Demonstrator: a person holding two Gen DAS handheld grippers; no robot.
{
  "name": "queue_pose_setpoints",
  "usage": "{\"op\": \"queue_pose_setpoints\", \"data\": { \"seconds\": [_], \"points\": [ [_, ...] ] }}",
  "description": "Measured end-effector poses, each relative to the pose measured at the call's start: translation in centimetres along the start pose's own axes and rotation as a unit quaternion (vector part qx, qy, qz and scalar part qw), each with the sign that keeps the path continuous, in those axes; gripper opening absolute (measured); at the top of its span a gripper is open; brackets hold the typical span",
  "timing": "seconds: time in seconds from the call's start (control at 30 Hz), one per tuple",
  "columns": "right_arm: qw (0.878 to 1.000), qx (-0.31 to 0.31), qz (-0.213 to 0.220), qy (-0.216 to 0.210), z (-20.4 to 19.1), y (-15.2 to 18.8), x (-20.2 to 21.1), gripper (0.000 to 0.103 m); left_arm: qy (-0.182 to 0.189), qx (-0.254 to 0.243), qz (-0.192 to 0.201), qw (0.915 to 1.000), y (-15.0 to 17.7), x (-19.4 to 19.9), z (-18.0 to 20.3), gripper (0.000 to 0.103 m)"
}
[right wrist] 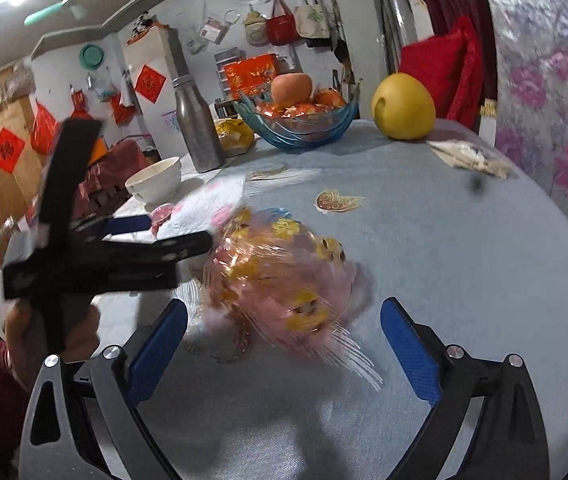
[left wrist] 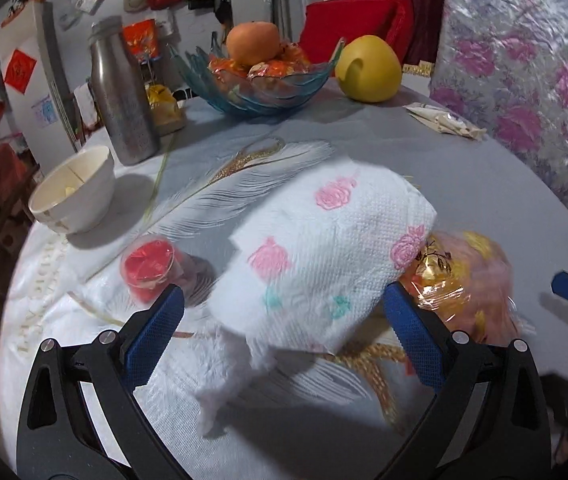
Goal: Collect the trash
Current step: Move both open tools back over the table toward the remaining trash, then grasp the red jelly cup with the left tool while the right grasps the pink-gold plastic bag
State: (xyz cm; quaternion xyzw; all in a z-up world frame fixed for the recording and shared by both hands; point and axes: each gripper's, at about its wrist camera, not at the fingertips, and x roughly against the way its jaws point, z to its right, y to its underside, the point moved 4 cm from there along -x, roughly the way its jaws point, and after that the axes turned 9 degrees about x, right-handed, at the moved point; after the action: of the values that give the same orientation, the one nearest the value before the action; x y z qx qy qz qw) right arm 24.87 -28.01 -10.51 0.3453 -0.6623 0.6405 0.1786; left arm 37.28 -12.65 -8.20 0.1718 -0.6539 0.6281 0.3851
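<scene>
A crumpled white paper napkin with pink roses (left wrist: 323, 256) lies on the table between the spread fingers of my left gripper (left wrist: 284, 300), which is open around it. A pink and gold plastic wrapper (left wrist: 463, 280) lies just right of it. In the right wrist view the same wrapper (right wrist: 280, 276) sits between and just ahead of the open fingers of my right gripper (right wrist: 284, 324). The napkin (right wrist: 208, 204) and the left gripper's black body (right wrist: 96, 256) show at the left. A small clear cup with red contents (left wrist: 150, 264) lies left of the napkin.
A white bowl (left wrist: 76, 190), a metal bottle (left wrist: 122, 92), a blue glass fruit bowl (left wrist: 260, 84) and a yellow pomelo (left wrist: 367, 68) stand at the back of the grey-clothed table (left wrist: 463, 184). A flat white packet (left wrist: 443, 120) lies back right. A floral-covered surface (left wrist: 523, 80) rises at right.
</scene>
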Motion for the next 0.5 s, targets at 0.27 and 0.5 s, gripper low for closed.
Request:
{"op": "queue_pose_setpoints", "data": {
  "seconds": [0.27,0.5],
  "points": [
    [1.000,0.017,0.003,-0.001,-0.6,-0.1,0.2,0.095,0.074,0.075,0.010,0.9944,-0.3,2.3,-4.0,0.057],
    [1.000,0.007,0.005,-0.016,-0.4,-0.1,0.4,0.095,0.088,0.146,0.042,0.9844,1.2,5.5,-8.9,0.059]
  ]
}}
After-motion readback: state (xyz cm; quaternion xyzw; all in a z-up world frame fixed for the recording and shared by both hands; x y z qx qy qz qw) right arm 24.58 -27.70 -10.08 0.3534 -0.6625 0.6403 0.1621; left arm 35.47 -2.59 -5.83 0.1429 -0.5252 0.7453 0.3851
